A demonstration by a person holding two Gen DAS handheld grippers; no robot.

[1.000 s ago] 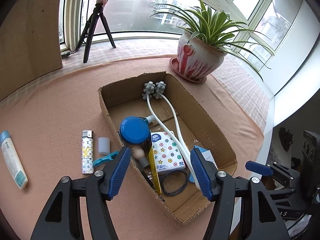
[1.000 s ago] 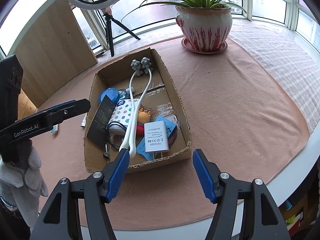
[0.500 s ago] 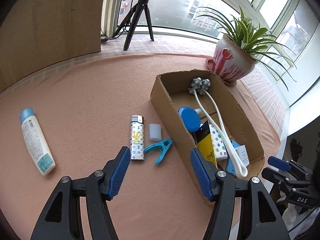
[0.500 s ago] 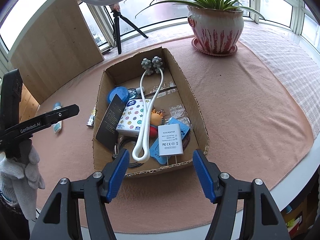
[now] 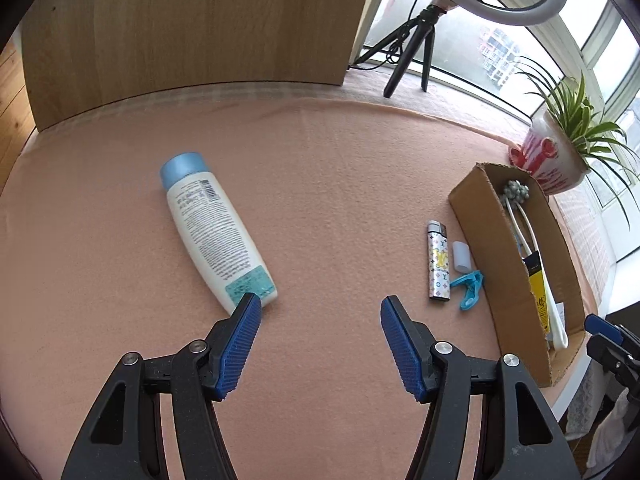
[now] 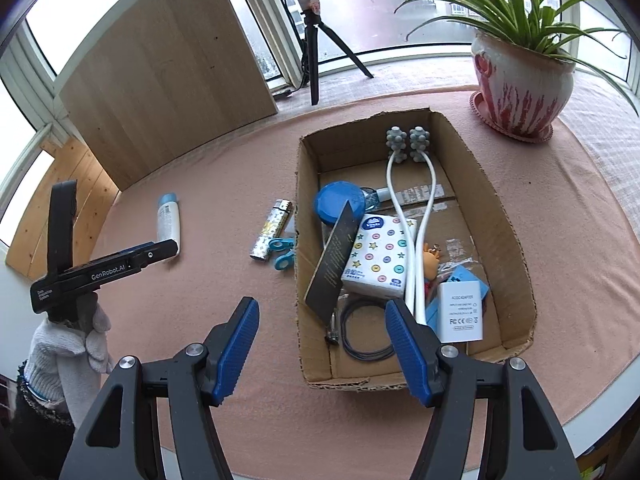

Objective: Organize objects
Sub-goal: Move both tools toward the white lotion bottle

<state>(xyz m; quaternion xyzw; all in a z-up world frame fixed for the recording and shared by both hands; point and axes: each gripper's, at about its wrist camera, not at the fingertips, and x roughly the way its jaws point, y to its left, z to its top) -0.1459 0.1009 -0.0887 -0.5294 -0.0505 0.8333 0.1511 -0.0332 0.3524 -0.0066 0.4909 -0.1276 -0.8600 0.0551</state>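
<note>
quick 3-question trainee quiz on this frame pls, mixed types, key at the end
1. True or false: the white bottle with the blue cap lies inside the cardboard box.
2. Which lies outside the box? A) white charger B) patterned lighter C) tissue pack
3. Fill in: the left gripper is empty, its jaws standing ____.

Key: 1 false, it lies on the pink cloth; 2 B; 3 open.

White bottle [image 5: 216, 232] with blue cap, monogram-patterned lighter [image 5: 437, 266], pink cloth [image 5: 320, 168].
</note>
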